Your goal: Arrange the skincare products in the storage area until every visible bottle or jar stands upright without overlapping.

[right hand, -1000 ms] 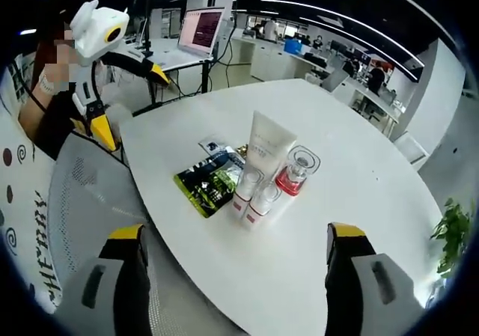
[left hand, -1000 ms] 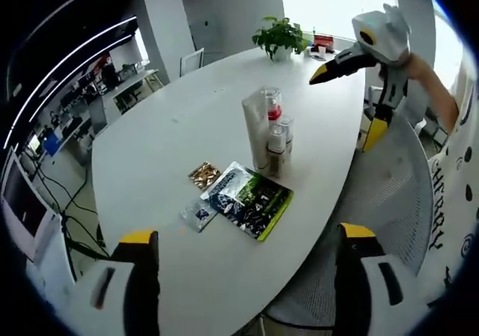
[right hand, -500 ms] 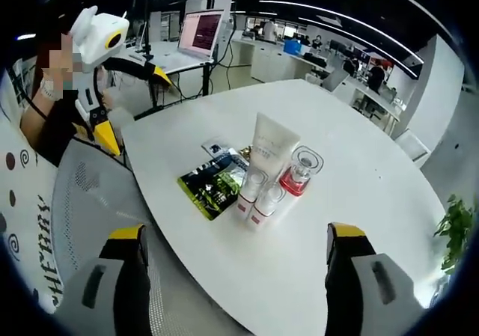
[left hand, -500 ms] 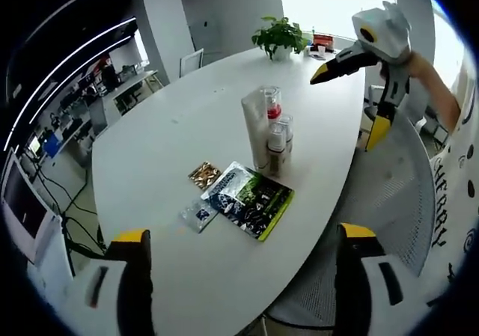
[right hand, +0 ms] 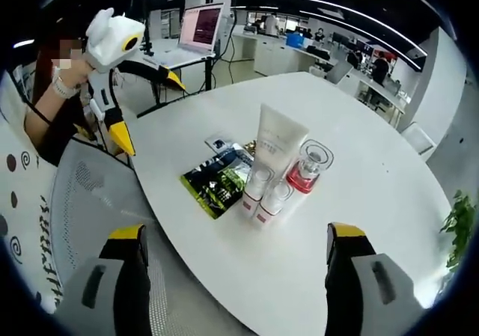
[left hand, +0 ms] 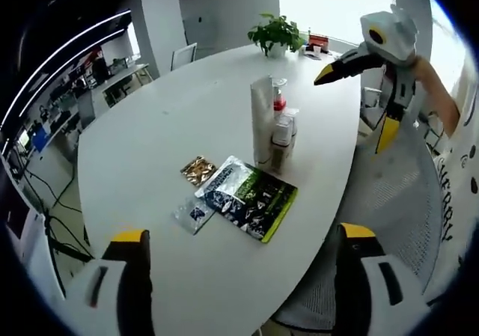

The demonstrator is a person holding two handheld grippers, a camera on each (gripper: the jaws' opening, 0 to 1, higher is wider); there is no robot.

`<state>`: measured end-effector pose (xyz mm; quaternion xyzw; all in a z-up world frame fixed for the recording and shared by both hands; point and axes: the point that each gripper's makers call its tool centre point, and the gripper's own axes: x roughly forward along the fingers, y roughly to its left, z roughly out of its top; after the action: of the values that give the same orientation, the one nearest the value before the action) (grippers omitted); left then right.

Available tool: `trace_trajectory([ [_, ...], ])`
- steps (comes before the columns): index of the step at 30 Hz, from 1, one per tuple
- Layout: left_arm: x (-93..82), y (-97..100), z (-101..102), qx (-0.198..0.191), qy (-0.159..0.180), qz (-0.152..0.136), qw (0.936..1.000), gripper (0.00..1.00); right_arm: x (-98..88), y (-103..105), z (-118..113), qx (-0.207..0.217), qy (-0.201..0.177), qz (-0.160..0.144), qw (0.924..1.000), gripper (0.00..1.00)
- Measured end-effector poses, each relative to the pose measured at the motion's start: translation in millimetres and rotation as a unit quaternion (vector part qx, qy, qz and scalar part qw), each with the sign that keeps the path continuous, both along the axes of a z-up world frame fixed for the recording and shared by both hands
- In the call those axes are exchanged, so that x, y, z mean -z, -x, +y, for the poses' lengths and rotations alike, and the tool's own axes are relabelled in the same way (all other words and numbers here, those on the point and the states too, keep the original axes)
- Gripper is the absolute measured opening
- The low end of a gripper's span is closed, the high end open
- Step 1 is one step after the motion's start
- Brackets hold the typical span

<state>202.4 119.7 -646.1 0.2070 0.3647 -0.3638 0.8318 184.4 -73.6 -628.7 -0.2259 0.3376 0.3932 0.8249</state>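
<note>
White tabletop (left hand: 172,111) carries all the products. A tight cluster stands upright near the table edge: a tall white tube (right hand: 277,138), a clear bottle with a red base (right hand: 308,168) and two small bottles (right hand: 266,190) with red-and-white labels. In the right gripper view the two small bottles stand in front of the tube and touch each other; the red-based bottle stands just beside the tube. In the left gripper view the tube (left hand: 261,119) covers most of the red-based bottle (left hand: 279,98), of which the cap and a red strip show, and the small bottles (left hand: 282,138) overlap so that their outlines cannot be separated.

Flat items lie beside the cluster: a dark green sachet (left hand: 251,196), a small gold packet (left hand: 198,170) and a small clear packet (left hand: 194,213). Print on all three is too small to read. In the right gripper view the sachet (right hand: 217,182) hides most of the smaller packets.

Left gripper (left hand: 238,287): jaws wide apart, nothing between them, held above the near table edge and well apart from the products. It shows again in the right gripper view (right hand: 142,104), held by a hand, jaws spread.

Right gripper (right hand: 232,280): jaws wide apart, empty, above the table edge next to a mesh chair (right hand: 82,201). In the left gripper view it (left hand: 359,89) hangs beyond the cluster, jaws spread; its lower jaw crosses the chair (left hand: 389,194).

A potted plant (left hand: 275,33) stands at the far end of the table; the items behind it are blurred.
</note>
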Motion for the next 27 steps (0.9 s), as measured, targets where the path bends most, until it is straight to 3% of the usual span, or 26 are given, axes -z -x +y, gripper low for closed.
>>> trace_trajectory([
  [4,8.8,-7.8,2,0.020,-0.009,0.005,0.9998,0.98,3.0,0,-1,0.003,-0.001,0.005,1.0000,0.99],
  [7,14.9,-11.7,7,0.040,-0.043,0.010,0.9983,0.97,5.3,0,-3,0.005,0.002,0.009,0.9999,0.99],
  [12,17.1,-19.2,-1,0.060,-0.026,0.016,0.9978,0.97,8.2,1,-6,0.008,0.002,0.015,0.9999,0.98],
  [16,17.3,-30.1,-6,0.067,-0.029,0.006,0.9973,0.88,10.1,2,-6,0.012,0.000,0.019,0.9997,0.98],
  [27,33.7,-57.9,-8,0.098,-0.029,0.021,0.9945,0.84,15.7,0,-7,0.012,-0.001,0.028,0.9995,0.96],
])
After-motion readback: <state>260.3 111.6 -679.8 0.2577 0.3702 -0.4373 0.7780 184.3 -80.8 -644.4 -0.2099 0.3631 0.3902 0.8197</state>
